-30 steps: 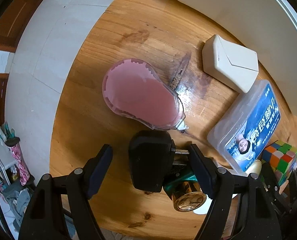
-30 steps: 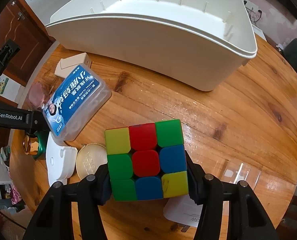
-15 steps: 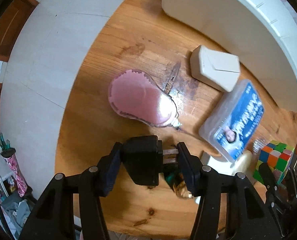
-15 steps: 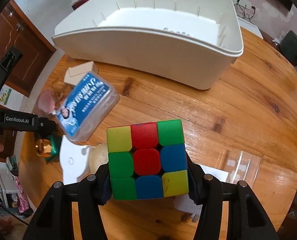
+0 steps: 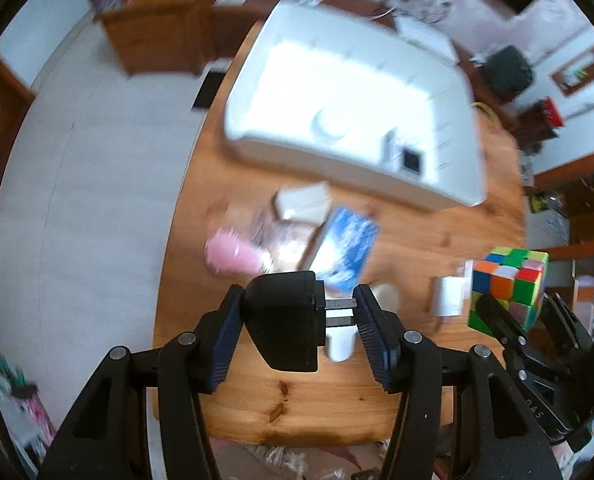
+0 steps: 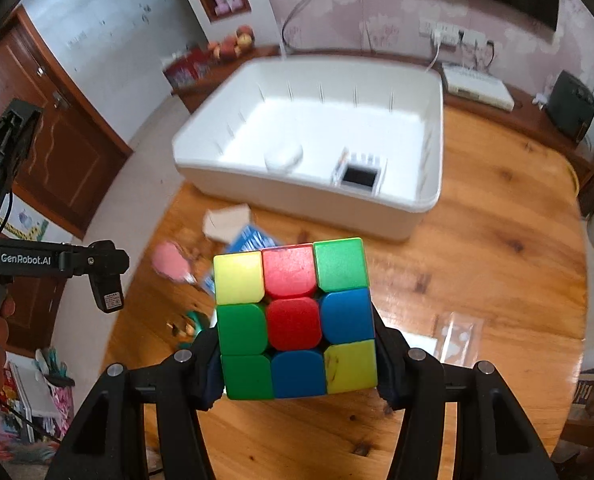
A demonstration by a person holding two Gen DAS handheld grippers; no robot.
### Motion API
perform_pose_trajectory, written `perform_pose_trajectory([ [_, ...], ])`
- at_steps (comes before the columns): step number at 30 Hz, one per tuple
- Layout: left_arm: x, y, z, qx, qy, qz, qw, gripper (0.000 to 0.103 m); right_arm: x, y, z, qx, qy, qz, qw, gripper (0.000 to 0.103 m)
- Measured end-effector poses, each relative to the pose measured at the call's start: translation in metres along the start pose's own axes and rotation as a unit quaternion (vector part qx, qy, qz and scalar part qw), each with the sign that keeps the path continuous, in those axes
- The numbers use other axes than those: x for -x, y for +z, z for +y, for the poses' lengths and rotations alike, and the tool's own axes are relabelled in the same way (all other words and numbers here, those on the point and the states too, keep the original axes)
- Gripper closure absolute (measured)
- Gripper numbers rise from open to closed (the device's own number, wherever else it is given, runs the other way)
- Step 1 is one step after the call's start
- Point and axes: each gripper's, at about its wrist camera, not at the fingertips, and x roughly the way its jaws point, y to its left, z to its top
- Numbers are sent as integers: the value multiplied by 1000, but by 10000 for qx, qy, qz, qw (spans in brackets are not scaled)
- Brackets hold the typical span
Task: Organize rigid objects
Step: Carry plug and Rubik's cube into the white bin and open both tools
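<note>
Between your left tool [image 5: 299, 322] pads the stiff, light black plug adapter [image 5: 283, 318] sits clamped body-to-prongs, while your right tool [image 6: 297, 354] squeezes the slick cube [image 6: 295, 318] on flat sides.

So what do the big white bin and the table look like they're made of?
The white bin looks like moulded plastic with a smooth, slightly glossy finish: thin walls, rounded corners and small ribs inside. The table looks like varnished wood, probably pine: visible grain, dark knots and a shine where light reflects.
</note>
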Motion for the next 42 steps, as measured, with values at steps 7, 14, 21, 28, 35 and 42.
perform_pose_trajectory([
  [7, 79, 46, -22, -714, -214, -769, 9943, 45, 67, 47, 13, 19, -234, -735, 9970, 44],
  [14, 112, 97, -41, -1214, -188, -1192, 9852, 44, 108, 113, 32, 36, -651, -1357, 9886, 44],
  [21, 101, 148, -33, -1396, 73, -1440, 9797, 44, 105, 168, 47, -103, -852, -1672, 9822, 44],
  [28, 19, 190, -18, -1489, 450, -957, 9832, 44, 19, 192, 34, -438, -1002, -1116, 9877, 44],
  [35, -71, 202, -2, -1455, 646, -141, 9871, 44, -85, 169, 18, -782, -1054, -104, 9913, 44],
  [42, -125, 195, 10, -1547, 844, 290, 9839, 44, -152, 143, 19, -945, -1008, 659, 9882, 44],
])
